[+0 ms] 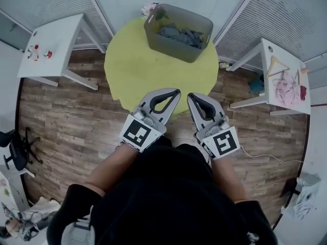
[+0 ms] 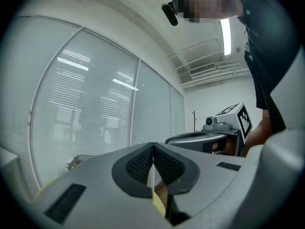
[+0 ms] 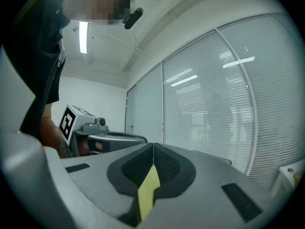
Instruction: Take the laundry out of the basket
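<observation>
A grey laundry basket (image 1: 152, 30) stands at the far side of a round yellow-green table (image 1: 133, 65). Grey-blue clothes (image 1: 180, 35) lie heaped inside it. My left gripper (image 1: 177, 91) and right gripper (image 1: 189, 95) hover side by side over the table's near edge, well short of the basket. Both are shut with nothing between the jaws. In the left gripper view the jaw tips (image 2: 153, 145) meet, and the right gripper's body (image 2: 209, 137) shows to the right. In the right gripper view the tips (image 3: 153, 145) also meet, with the left gripper's body (image 3: 102, 138) at the left.
A white table (image 1: 51, 45) with small red items stands at the left. Another white table (image 1: 286, 80) at the right carries pink clothing and wooden hangers. Glass walls with blinds (image 2: 86, 109) enclose the far side. A black chair (image 1: 18, 149) sits at the lower left on the wood floor.
</observation>
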{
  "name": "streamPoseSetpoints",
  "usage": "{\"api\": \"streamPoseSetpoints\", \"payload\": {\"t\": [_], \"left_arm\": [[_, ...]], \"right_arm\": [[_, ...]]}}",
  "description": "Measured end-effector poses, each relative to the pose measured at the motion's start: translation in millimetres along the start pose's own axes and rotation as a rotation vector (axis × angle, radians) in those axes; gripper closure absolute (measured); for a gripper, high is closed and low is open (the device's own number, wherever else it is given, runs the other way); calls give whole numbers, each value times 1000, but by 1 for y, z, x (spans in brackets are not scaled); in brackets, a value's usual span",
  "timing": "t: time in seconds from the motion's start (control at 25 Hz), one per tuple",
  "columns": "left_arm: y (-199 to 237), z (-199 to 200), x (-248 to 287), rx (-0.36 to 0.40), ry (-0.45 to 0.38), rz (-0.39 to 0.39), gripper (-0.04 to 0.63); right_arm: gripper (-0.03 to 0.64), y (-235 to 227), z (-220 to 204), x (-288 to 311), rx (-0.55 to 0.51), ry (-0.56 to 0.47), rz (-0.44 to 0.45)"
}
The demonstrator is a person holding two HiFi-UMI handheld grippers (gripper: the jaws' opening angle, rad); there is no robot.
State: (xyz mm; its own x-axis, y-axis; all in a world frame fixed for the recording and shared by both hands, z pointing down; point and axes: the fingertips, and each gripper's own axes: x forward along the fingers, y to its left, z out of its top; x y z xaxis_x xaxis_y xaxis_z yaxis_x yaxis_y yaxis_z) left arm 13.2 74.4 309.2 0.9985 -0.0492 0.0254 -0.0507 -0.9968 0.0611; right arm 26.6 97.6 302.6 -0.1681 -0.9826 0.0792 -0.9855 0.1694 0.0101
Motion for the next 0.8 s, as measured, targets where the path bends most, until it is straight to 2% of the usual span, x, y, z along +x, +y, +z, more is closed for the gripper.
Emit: {"api": "streamPoseSetpoints", "payload": {"t": [0.48, 0.8], "left_arm": [[34, 1, 16, 5, -4, 4, 584], [63, 1, 55, 9, 2, 76, 584]], "right_arm": [[594, -22, -3, 28, -12, 20, -3], [594, -69, -6, 57, -12, 14, 71]]}}
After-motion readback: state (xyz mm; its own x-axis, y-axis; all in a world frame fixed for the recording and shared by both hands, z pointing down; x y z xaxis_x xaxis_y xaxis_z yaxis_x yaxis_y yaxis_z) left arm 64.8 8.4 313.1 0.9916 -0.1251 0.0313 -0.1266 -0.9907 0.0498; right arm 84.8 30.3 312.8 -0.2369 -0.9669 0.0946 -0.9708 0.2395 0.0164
